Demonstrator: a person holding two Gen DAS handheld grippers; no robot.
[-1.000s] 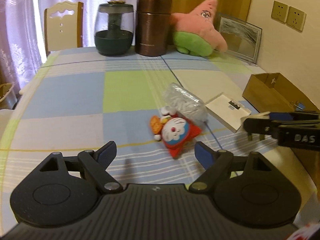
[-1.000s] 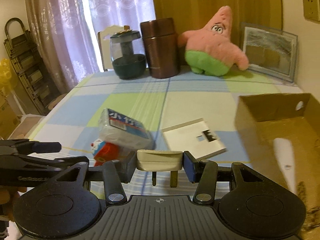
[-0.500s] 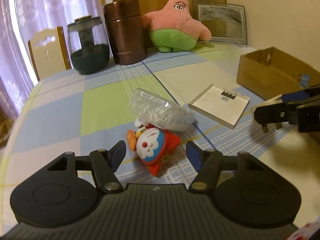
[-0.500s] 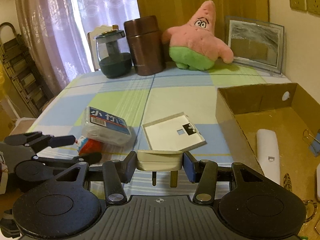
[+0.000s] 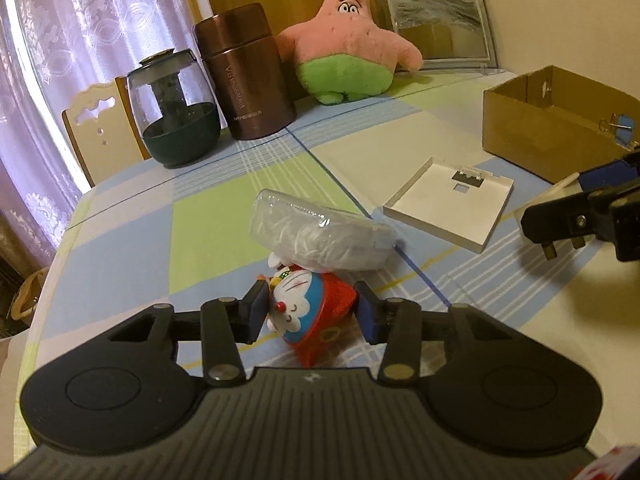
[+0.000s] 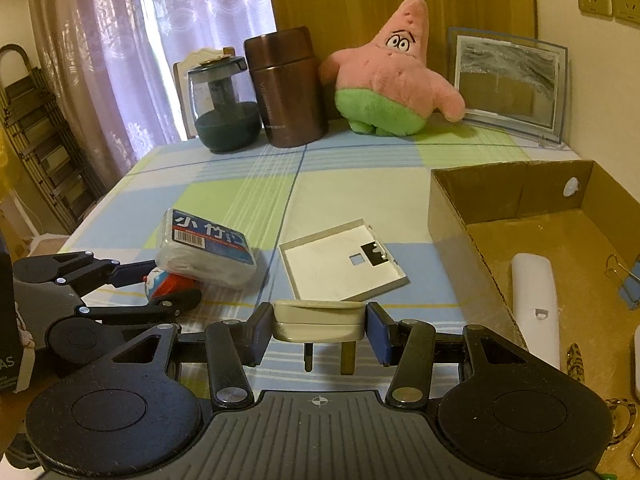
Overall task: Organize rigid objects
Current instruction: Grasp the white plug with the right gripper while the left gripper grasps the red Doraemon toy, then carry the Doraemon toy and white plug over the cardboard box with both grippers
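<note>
1. Cardboard box (image 6: 448,200): stands ahead and to the right of the right gripper (image 6: 320,326), open side up, near wall just beyond the right fingertip. Already contains a white remote (image 6: 534,300) and a blue binder clip (image 6: 628,284).
2. White square plate (image 6: 340,266): lies flat just ahead of the right gripper, between it and the far table area; well right of the left gripper (image 5: 314,314).
3. Tissue pack (image 5: 320,240): sits directly ahead of the left gripper, leaning on the far end of the toy; soft, so judged not part of the sort.
4. Doraemon toy (image 5: 310,312): lies between the left fingers, long axis running roughly along the pointing line and slightly to the right. Left jaws closing; left pad (image 5: 256,312) at or almost at the face side, right pad (image 5: 368,316) apparently just short of the red body. Firm contact not confirmed. Nearer to the left hand by far.
5. Beige plug (image 6: 318,320): clamped at a narrow setting in the right gripper, long axis across the jaws, prongs down, clear of the table.
6. Governing relation, as a judgement: box lies right of both grippers; plug closest, short travel rightward over the near wall; toy needs a longer crossing.
</note>
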